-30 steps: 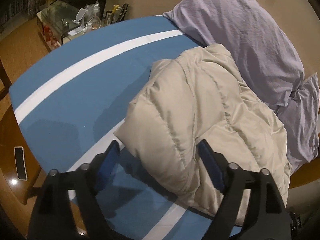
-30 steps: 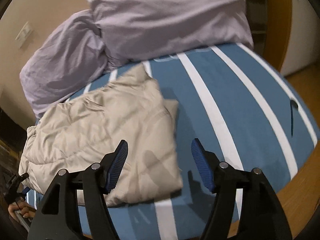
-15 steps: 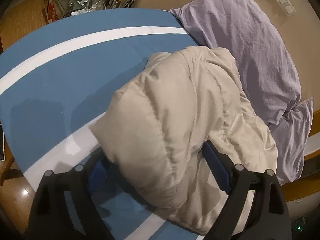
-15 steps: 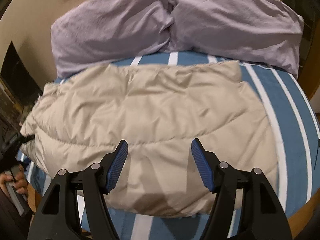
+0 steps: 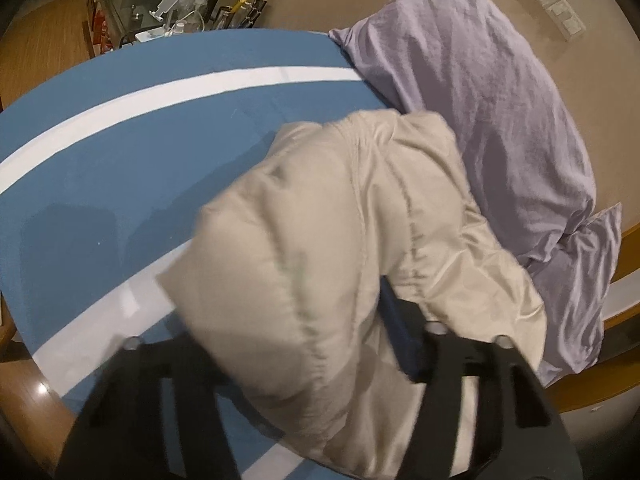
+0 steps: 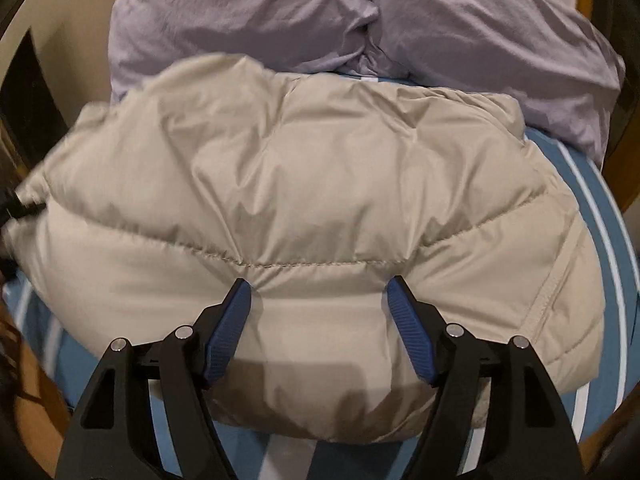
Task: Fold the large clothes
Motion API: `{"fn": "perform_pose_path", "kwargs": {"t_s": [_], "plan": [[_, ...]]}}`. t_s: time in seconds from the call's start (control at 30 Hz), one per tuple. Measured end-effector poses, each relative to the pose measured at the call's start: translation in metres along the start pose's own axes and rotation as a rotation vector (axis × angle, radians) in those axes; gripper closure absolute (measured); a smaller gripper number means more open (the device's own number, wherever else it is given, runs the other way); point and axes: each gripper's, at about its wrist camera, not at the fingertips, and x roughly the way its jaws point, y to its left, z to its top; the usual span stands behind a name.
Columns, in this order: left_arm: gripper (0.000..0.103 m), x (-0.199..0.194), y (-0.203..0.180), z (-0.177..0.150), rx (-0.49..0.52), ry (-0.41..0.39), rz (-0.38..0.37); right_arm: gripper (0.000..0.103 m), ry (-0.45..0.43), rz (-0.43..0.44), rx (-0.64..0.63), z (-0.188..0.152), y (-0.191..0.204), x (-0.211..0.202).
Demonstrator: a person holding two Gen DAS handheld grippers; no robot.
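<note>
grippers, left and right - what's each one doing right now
left gripper: has just been closing, shut on a bunched fold of the beige puffer jacket.
right gripper: open, jacket between the jaws, not gripped.

Dim warm light, fisheye, motion blur

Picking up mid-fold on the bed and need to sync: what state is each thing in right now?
Beige puffer jacket: bunched on the bed, one end raised.
Left gripper: jaws have just been closing, now clamped on the jacket's raised end.
Right gripper: jaws open, straddling the jacket's near edge, not pinching.
Lilac pillows: rumpled, at the head, behind the jacket.
Striped sheet: flat.
</note>
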Motion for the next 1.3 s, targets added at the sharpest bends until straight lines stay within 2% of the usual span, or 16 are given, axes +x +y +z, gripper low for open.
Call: {"fn": "perform_pose_path", "kwargs": {"t_s": [0.07,0.17,0.47,0.6,0.73,1.0,1.13,1.3], "plan": [[0.067,-0.006,-0.002,0.004,-0.003,-0.006,-0.051,0.03,-0.004,-0.007,-0.004,-0.002,0.001,0.003],[0.072,-0.014,-0.011,0.007,0.014,-0.011,-0.098,0.03,-0.009,-0.017,-0.018,-0.003,0.002,0.006],[0.075,-0.045,-0.064,0.003,0.119,-0.058,-0.249,0.03,-0.014,-0.022,-0.046,-0.004,0.003,0.01],[0.075,-0.06,-0.1,-0.008,0.203,-0.07,-0.327,0.03,-0.016,-0.017,-0.049,-0.005,0.003,0.011],[0.075,-0.078,-0.144,-0.028,0.33,-0.076,-0.42,0.03,-0.014,-0.009,-0.051,-0.004,0.003,0.011],[0.075,-0.096,-0.227,-0.083,0.579,-0.01,-0.564,0.03,-0.005,0.034,-0.065,-0.001,-0.006,0.008],[0.075,-0.091,-0.258,-0.109,0.661,0.048,-0.602,0.03,-0.015,0.076,-0.051,-0.001,-0.021,-0.001],[0.075,-0.074,-0.29,-0.141,0.748,0.137,-0.622,0.03,-0.064,0.063,0.007,-0.006,-0.052,-0.024]]}}
